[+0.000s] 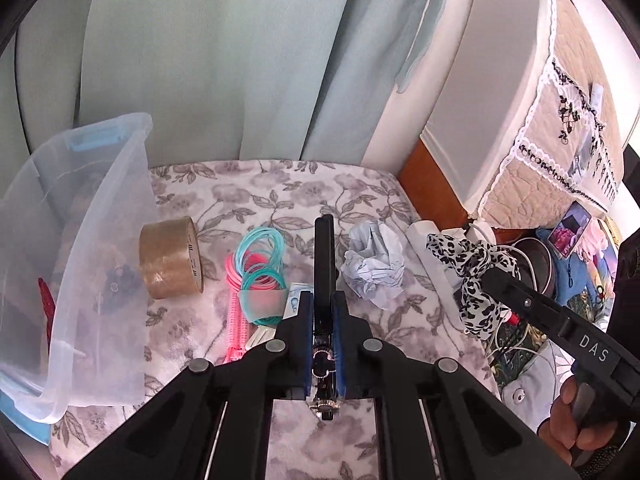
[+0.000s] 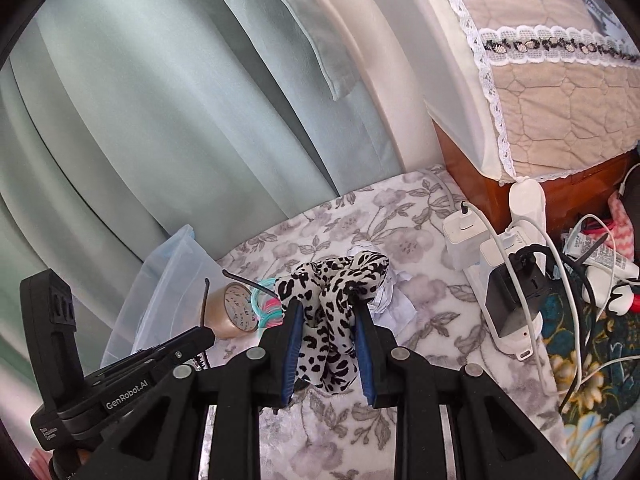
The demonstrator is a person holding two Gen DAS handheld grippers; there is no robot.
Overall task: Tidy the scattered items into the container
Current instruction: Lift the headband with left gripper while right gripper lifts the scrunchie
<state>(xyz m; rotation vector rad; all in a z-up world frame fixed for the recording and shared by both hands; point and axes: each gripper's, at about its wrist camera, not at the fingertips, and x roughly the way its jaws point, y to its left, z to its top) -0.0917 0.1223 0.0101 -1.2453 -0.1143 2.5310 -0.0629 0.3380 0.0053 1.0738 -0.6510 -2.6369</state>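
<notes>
We are clamping a black hair clip (image 1: 324, 264) in the left gripper (image 1: 323, 320); the right gripper (image 2: 328, 320) is gripping a leopard-print scrunchie (image 2: 332, 300).

The bin (image 1: 100, 216) is made of clear, slightly frosted plastic with a smooth wall. The tape (image 1: 172, 258) is a glossy brown film roll. The rings (image 1: 260, 256) are seen as shiny teal and pink plastic. The paper (image 1: 374, 264) is matt, pale blue-white and heavily crumpled. The bed cover (image 1: 280, 196) is shown as soft, fuzzy cloth with a grey flower print. The scarf (image 2: 332, 312) is thin, smooth cloth in a black-and-white spotted print. The clip (image 1: 324, 264) is glossy black, with glittering stones at its near end. The cabinet (image 2: 560, 188) is polished wood under quilted, lace-edged cloth (image 2: 560, 92).
</notes>
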